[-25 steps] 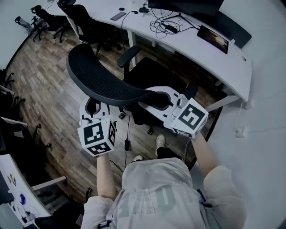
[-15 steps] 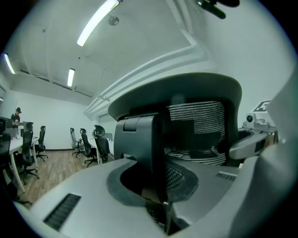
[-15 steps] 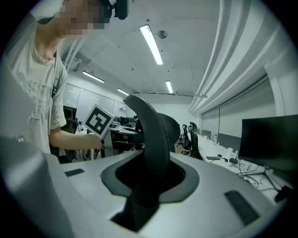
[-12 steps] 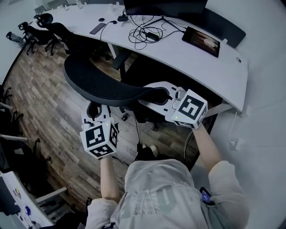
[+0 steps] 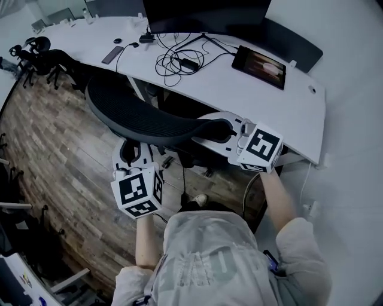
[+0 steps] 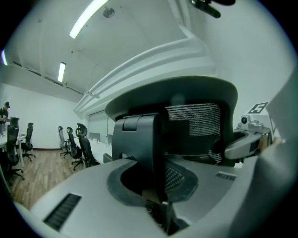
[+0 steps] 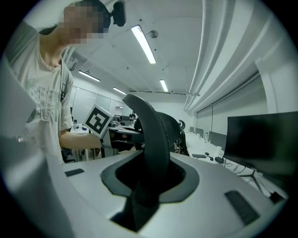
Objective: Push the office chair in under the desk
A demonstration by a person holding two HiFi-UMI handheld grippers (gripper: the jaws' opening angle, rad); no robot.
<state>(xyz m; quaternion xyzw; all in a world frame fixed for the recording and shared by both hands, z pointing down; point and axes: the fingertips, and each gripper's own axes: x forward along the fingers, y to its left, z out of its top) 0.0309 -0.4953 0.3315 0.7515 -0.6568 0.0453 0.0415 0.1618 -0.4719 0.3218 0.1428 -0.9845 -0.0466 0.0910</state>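
Dark monitor (image 5: 203, 12) at rear. Tablet (image 5: 261, 64), screen lit, right of a tangle of black cables (image 5: 178, 60). Phone (image 5: 112, 55) further left. Spare office chairs (image 5: 42, 57) on wood-plank floor (image 5: 54, 149) at far left.

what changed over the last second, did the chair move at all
The office chair has rolled forward toward the desk. Its seat, earlier out in the open, is now mostly hidden under the desktop. The left gripper and right gripper went with it. Both stay clamped on its backrest. The tablet and cables lie on the desk as before.
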